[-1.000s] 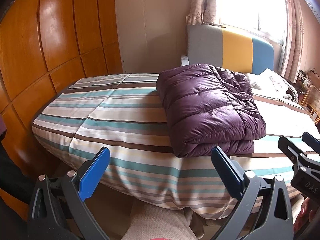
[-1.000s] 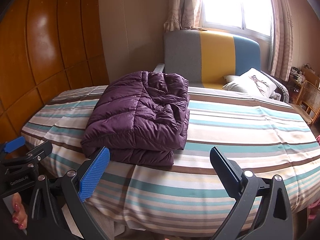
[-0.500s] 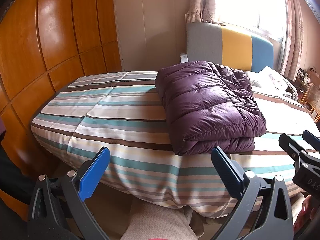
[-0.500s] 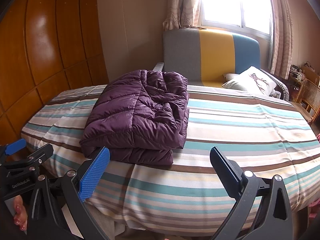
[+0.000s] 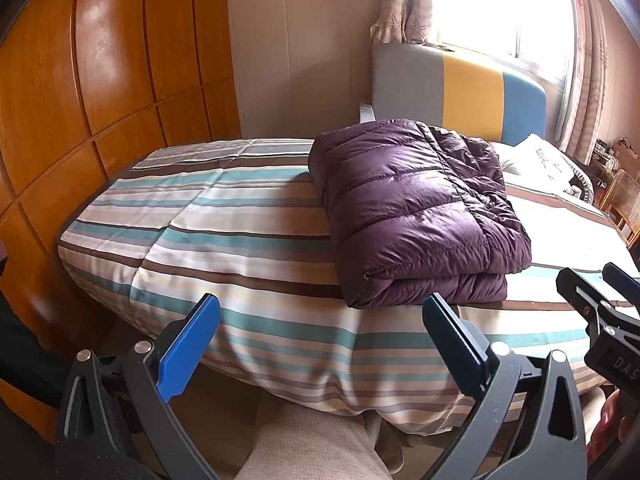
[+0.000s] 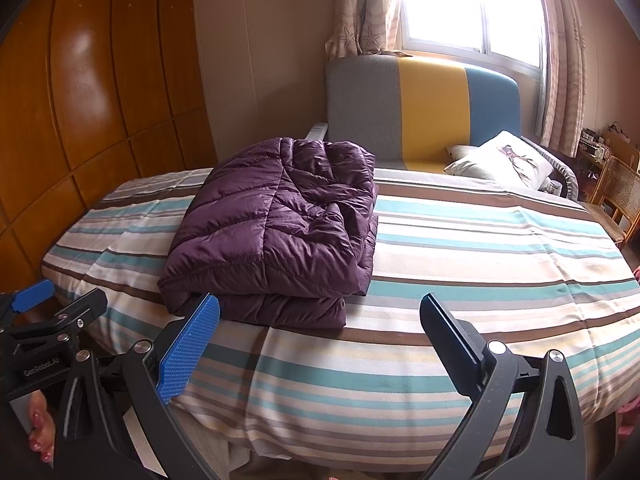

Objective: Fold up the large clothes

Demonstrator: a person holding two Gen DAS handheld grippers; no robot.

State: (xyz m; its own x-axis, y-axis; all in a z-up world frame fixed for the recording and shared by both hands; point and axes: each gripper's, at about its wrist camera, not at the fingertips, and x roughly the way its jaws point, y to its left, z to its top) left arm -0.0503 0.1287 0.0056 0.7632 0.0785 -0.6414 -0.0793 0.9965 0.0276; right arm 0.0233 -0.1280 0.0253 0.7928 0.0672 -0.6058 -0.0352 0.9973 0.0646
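- Purple down jacket [image 5: 416, 208] sits on the striped bedspread [image 5: 224, 240], near the bed's front edge, toward the side by the wooden wardrobe [image 5: 80, 80].
- It reads as a compact, squared-off bundle: at least two thick layers stacked, fold edge facing the cameras. No sleeve or hood hangs out in either view.
- Judgement: the fold looks done or very nearly so. At most a final tidy is left; the top layer is rumpled on the side toward the pillow [image 6: 508, 156], visible in the right wrist view.
- I can't see the far side of the bundle, so can't confirm that edge is neat.
- No other garment is visible on the bed, so nothing obvious is queued to fold.
- Left gripper [image 5: 316, 336]: jaws spread wide, nothing between them, clear of the bed in front of its edge. Not touching jacket or bedspread.
- Right gripper [image 6: 316, 336]: same, jaws wide apart and empty, off the bed. The jacket's front corner appears just behind its left blue pad [image 6: 188, 352], but there is no contact.
- Both sit side by side, each showing at the edge of the other's view.
- A trouser knee [image 5: 312, 440] shows below the left gripper.
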